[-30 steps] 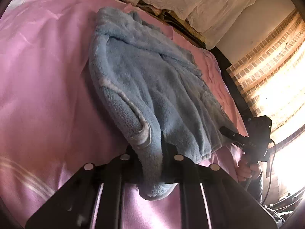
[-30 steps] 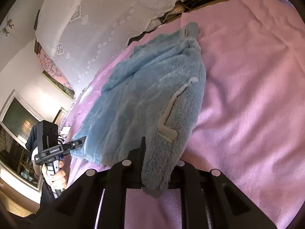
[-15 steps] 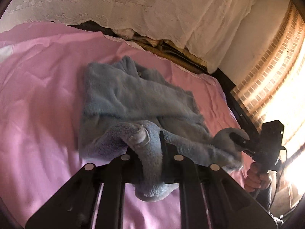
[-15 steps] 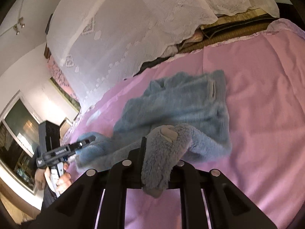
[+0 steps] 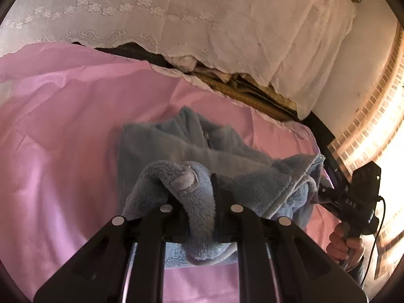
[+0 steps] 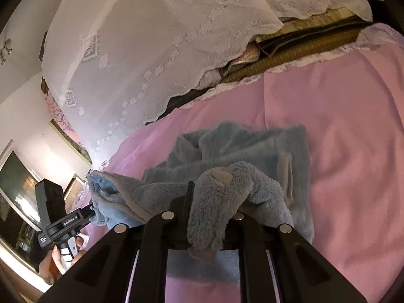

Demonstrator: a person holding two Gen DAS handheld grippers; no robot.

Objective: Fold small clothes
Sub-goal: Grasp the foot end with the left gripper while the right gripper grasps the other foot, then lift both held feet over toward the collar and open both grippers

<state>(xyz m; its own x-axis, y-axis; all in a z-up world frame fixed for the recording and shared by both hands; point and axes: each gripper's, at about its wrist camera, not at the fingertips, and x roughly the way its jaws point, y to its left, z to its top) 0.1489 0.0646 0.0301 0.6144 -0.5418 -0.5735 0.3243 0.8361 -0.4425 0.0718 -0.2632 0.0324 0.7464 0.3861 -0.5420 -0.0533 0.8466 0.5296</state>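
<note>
A small fluffy light-blue jacket [image 5: 176, 146] lies on a pink bedsheet [image 5: 58, 131], its collar end far from me. My left gripper [image 5: 199, 202] is shut on one near corner of the jacket and holds it up over the body. My right gripper [image 6: 202, 207] is shut on the other near corner of the jacket [image 6: 242, 149]. The lifted hem hangs folded between the two. Each gripper shows in the other's view: the right gripper [image 5: 325, 192] at the right edge, the left gripper [image 6: 92, 210] at the lower left.
A white lace curtain [image 5: 202, 17] hangs beyond the far edge of the bed, with dark bedding and a woven mat [image 6: 303, 48] under it. A brick wall [image 5: 373, 106] stands to the right. The pink sheet [image 6: 353, 139] spreads wide around the jacket.
Both grippers have lifted the near hem and carried it forward toward the collar. The jacket lay flat and long a second ago; it now looks doubled over and shorter.
</note>
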